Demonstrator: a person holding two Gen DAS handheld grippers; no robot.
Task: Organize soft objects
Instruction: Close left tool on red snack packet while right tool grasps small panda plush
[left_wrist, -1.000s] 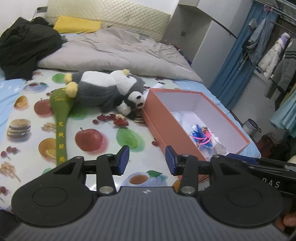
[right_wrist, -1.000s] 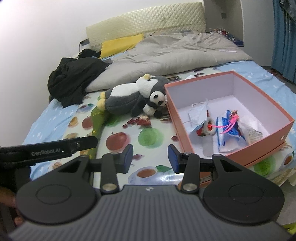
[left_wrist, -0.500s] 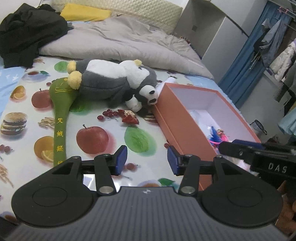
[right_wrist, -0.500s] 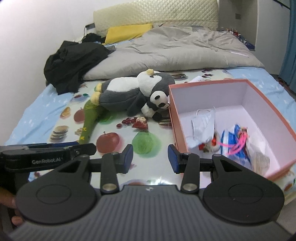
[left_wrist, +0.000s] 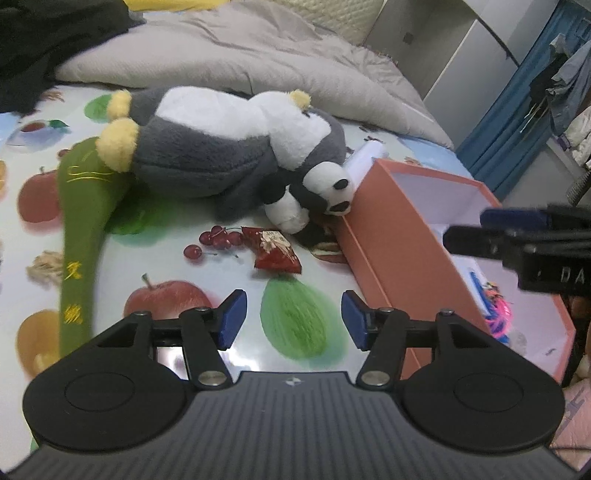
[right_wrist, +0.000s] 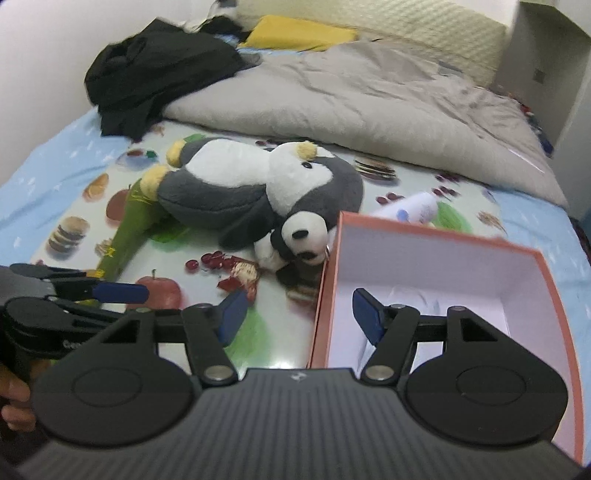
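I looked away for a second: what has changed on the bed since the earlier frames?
Both grippers, left gripper and right gripper, moved forward toward the penguin plush and small panda plush, jaws open, nothing grasped. The plushes, green pillow, snack packet and orange box stayed put.

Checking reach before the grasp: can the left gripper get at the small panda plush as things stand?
Probably yes: the left gripper is open, with only flat mat and a red snack packet between it and the small panda plush.

Fuzzy plush penguin (matt), glossy printed sheet, smooth cardboard box.
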